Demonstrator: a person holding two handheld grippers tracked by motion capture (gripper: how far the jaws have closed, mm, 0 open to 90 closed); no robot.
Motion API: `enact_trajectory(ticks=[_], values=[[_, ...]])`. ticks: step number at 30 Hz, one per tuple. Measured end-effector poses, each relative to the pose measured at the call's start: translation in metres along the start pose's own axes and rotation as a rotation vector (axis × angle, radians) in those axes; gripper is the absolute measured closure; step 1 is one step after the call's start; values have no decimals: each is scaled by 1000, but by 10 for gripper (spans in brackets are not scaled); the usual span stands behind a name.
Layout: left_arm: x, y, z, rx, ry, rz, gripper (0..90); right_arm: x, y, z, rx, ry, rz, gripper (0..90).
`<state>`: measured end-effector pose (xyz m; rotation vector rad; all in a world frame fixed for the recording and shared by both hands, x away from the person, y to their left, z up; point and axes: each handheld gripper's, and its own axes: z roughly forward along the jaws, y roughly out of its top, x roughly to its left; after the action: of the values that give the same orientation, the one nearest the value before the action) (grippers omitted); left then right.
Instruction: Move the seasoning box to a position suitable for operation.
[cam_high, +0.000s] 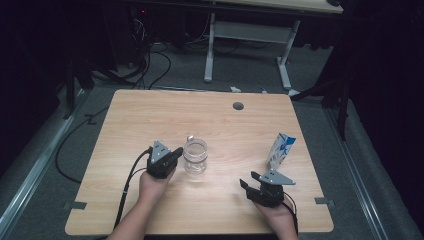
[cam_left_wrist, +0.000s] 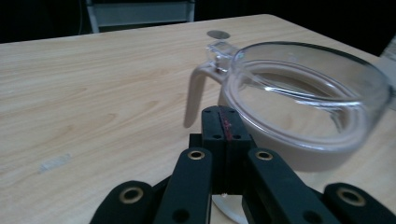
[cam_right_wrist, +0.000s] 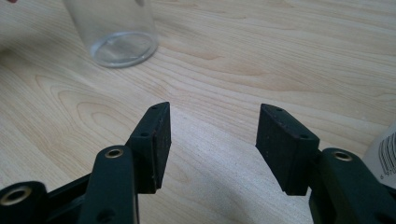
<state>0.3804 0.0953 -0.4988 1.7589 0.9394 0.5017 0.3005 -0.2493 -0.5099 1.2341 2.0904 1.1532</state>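
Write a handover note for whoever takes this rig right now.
Left gripper: fingers shut, empty, right beside the clear glass pitcher, by its handle side.
Right gripper: fingers open, empty, low over the table.
Pitcher: upright mid-table, looks empty.
Blue-and-white carton: upright near the right edge, beyond the right gripper.
Done: nothing gripped yet.
Left: probably grip the pitcher and carton.

No text is legible; the carton (cam_high: 281, 150) shows only an unreadable barcode.

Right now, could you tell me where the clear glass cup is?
In the high view the clear glass cup stands near the table's middle, just right of the left gripper.
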Motion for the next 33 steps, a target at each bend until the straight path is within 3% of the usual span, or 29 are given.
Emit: enact_trajectory(ticks=[5, 7, 18, 33], values=[[-5, 0, -3, -18, 26, 19, 900, 0, 0, 0, 1, 0, -1, 452], [2, 3, 5, -6, 42, -1, 900, 1, 0, 0, 3, 2, -3, 452], [2, 1, 10, 1, 15, -3, 900, 1, -1, 1, 6, 2, 0, 454], [-28, -9, -6, -17, -24, 22, 900, 0, -1, 0, 3, -4, 2, 454]])
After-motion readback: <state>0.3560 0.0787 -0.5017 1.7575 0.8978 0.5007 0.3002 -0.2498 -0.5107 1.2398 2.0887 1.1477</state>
